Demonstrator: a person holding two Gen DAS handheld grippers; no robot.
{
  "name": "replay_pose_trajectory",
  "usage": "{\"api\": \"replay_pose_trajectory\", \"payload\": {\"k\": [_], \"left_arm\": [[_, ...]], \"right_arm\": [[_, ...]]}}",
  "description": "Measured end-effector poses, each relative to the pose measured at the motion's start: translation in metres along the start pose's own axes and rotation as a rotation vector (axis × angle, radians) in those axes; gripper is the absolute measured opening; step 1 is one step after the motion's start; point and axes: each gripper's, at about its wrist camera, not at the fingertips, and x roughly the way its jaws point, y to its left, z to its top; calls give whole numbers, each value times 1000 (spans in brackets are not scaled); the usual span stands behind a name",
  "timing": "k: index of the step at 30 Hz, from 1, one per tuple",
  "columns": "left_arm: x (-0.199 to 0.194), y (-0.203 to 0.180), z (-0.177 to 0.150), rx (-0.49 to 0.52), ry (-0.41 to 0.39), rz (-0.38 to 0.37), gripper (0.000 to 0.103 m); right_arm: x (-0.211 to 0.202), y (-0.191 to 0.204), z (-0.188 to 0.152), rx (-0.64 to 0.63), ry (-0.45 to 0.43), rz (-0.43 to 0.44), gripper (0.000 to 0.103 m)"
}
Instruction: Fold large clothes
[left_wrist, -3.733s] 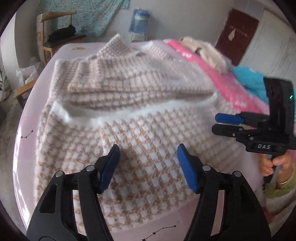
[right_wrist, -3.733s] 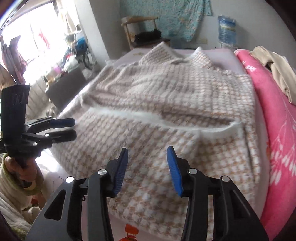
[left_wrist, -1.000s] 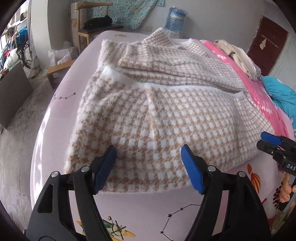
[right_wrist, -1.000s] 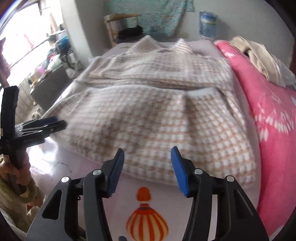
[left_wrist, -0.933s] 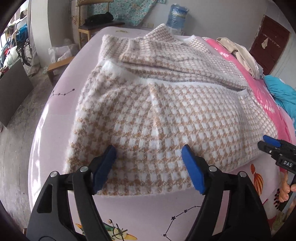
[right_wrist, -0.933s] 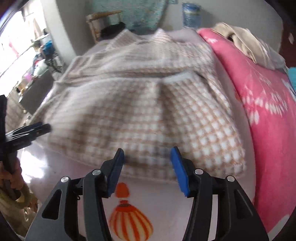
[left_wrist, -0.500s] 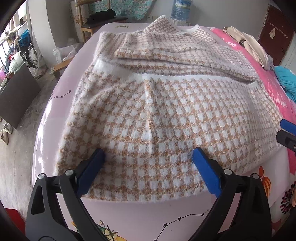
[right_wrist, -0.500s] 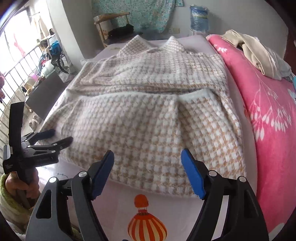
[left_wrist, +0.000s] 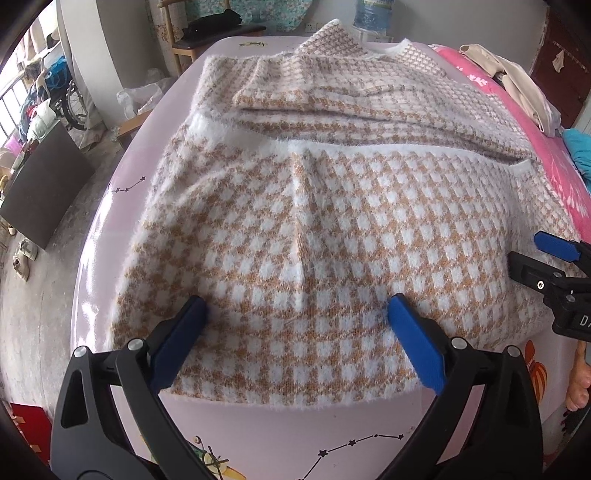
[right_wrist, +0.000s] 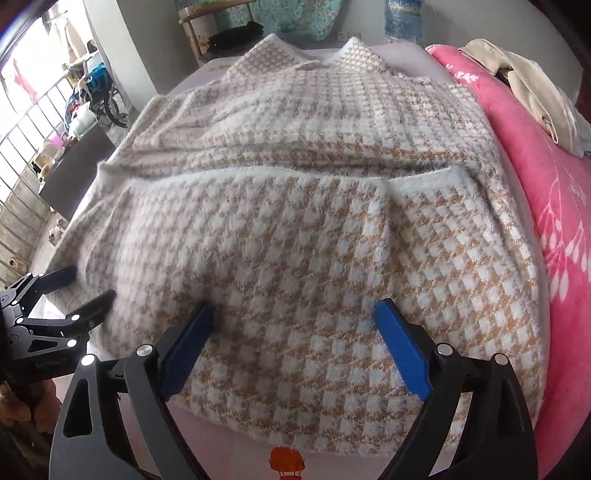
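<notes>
The sweater (left_wrist: 325, 221) lies flat on the bed (left_wrist: 280, 424), fuzzy and checked in white and tan. It fills most of both views. Its collar points to 12 o'clock, and its bottom part is folded up, so a white hem band (right_wrist: 258, 171) runs across the middle. A sleeve lies over the chest, just past that band. The near folded edge sits at 6 o'clock, close to the edge of the bed.

The left gripper (left_wrist: 295, 317) is wide apart and holds nothing. It hangs over the near edge, toward 7 o'clock of the sweater. The right gripper (right_wrist: 291, 317) is spread wide too, and empty, over the near edge toward 5 o'clock. I cannot tell if the blue pads (right_wrist: 402, 347) touch the wool or float just over it.

I think one fold is done and the next fold is about to start. Both grippers look lined up on the near edge. The next move likely calls for each one to dip down, pinch all the layers at its own corner, and lift them together toward 12 o'clock. The wool is thick and soft, so a thin pinch may catch only the top layer

A pink blanket (right_wrist: 546, 192) lies at 3 o'clock with beige clothes (right_wrist: 532, 85) on it
</notes>
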Motion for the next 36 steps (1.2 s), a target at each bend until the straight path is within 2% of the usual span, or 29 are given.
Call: {"api": "replay_pose_trajectory", "payload": {"k": [3, 12, 20, 36], "left_arm": [[0, -1, 0, 0, 1, 1, 96], [0, -1, 0, 1, 3, 1, 96], [2, -2, 0, 0, 11, 0, 96], [3, -1, 2, 3, 29, 1, 96]], "right_arm": [[1, -3, 1, 26, 25, -7, 97], [8, -7, 6, 55, 50, 2, 97], [8, -6, 3, 54, 28, 2, 97], [10, -9, 4, 77, 45, 0, 97]]}}
